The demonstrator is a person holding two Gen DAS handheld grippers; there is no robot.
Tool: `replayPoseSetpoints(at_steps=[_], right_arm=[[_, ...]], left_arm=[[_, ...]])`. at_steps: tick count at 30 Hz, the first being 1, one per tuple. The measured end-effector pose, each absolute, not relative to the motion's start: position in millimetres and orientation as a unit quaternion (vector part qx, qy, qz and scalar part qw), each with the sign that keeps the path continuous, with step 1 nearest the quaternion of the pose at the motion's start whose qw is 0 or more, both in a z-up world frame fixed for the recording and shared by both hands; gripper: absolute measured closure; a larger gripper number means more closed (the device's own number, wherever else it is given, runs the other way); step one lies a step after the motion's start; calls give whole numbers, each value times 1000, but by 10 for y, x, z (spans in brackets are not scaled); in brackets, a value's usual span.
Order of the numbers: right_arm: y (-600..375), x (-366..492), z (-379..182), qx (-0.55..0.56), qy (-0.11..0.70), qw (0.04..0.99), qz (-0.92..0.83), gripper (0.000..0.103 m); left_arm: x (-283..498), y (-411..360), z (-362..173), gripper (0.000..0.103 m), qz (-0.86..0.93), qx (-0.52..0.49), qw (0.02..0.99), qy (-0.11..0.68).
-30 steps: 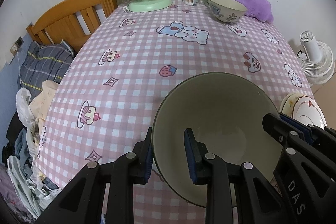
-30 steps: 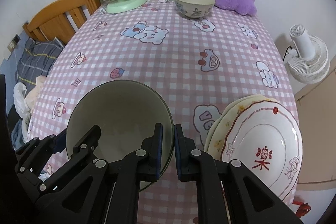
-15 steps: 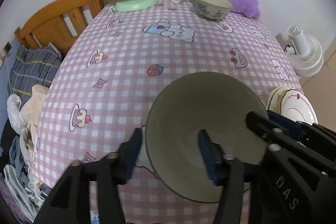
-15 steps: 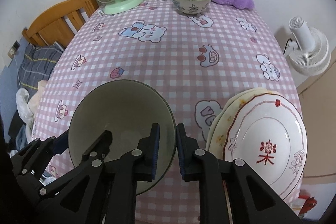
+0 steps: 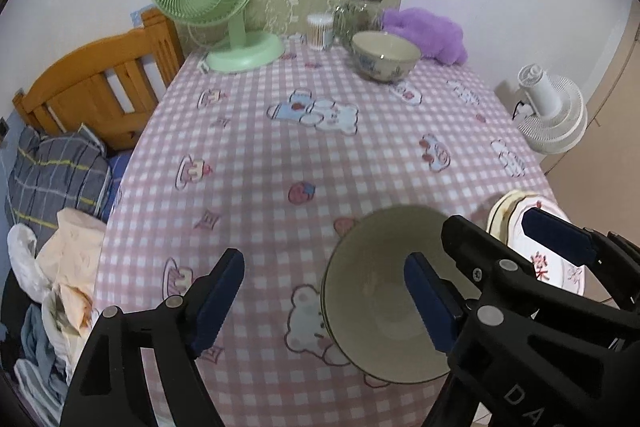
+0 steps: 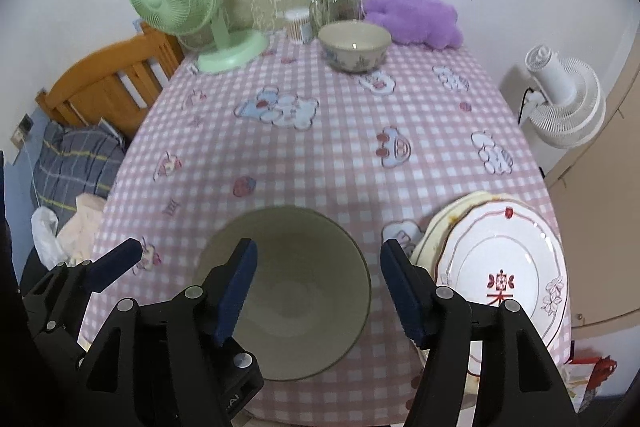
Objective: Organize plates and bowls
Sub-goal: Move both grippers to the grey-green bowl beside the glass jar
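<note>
Both grippers, left gripper (image 5: 326, 301) and right gripper (image 6: 318, 293), are being opened, so the olive bowl (image 6: 296, 287) is being freed onto the gingham tablecloth (image 6: 320, 155). Nothing is being gripped; stacked plates (image 6: 504, 275) are being kept at its three o'clock, apparently grouped by kind.

illumination is even, soft and indoor, moderately bright; no hard glare. faint diffuse shadows lie on the worktop (image 5: 320, 155) beneath the green bowl (image 6: 288, 291). both fisheye views bend strongly toward dark vignetted corners. slight motion blur softens the checked cloth (image 6: 328, 147) pattern.
</note>
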State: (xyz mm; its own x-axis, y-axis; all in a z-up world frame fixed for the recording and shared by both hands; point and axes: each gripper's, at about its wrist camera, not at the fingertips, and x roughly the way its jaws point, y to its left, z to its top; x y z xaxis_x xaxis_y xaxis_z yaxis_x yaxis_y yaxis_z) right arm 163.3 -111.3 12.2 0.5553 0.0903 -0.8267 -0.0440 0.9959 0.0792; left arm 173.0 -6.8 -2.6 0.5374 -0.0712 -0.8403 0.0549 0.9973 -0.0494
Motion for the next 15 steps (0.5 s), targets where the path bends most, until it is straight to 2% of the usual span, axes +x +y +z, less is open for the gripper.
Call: replayPoseSetpoints(at_steps=[7, 15], right_arm=[[-1134, 1735, 351, 38, 445, 895, 18, 22], [-1304, 2033, 524, 37, 425, 904, 18, 21]], left_arm=[[1892, -86, 178, 19, -48, 0, 888, 458], [2211, -256, 356, 19, -40, -1, 898, 437]])
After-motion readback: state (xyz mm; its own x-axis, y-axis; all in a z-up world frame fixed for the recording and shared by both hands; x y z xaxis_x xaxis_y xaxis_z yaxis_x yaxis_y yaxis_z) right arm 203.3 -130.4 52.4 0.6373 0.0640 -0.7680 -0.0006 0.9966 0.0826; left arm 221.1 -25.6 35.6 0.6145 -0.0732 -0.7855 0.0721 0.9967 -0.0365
